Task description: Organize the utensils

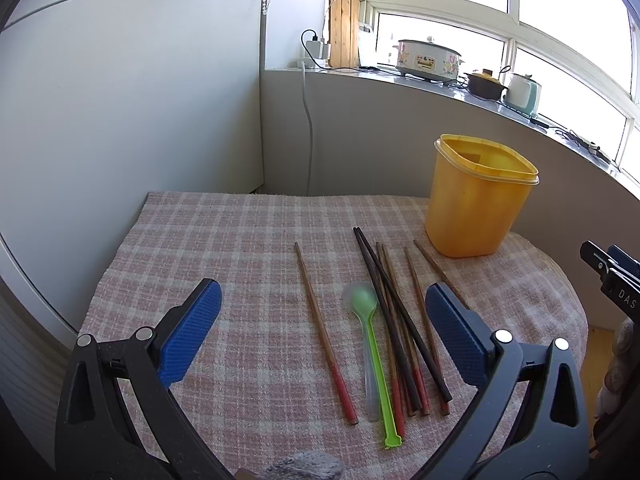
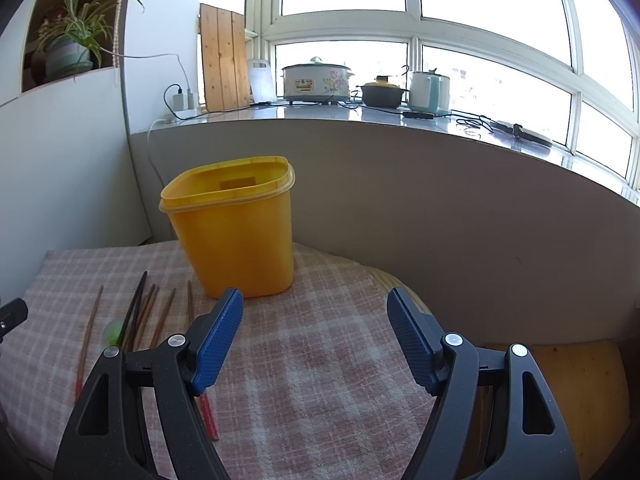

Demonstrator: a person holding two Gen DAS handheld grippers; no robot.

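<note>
Your left wrist view looks down close over the wooden chopsticks [image 1: 394, 320]; your right faces the yellow plastic tub [image 2: 234, 232]; both share them.

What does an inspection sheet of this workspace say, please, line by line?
Surface: checked cloth covers the table.
Job's things: yellow container upright and open; chopsticks and a lone chopstick lie flat; green spoon lies among them.
Clutter: nothing seen on the cloth.
Grippers: left gripper open above the utensils; right gripper open, holding nothing.
Cables: white cable hangs down the wall; black cords on the sill.
Surroundings: slow cooker, dark pot, pale kettle, wooden board, plant.
</note>
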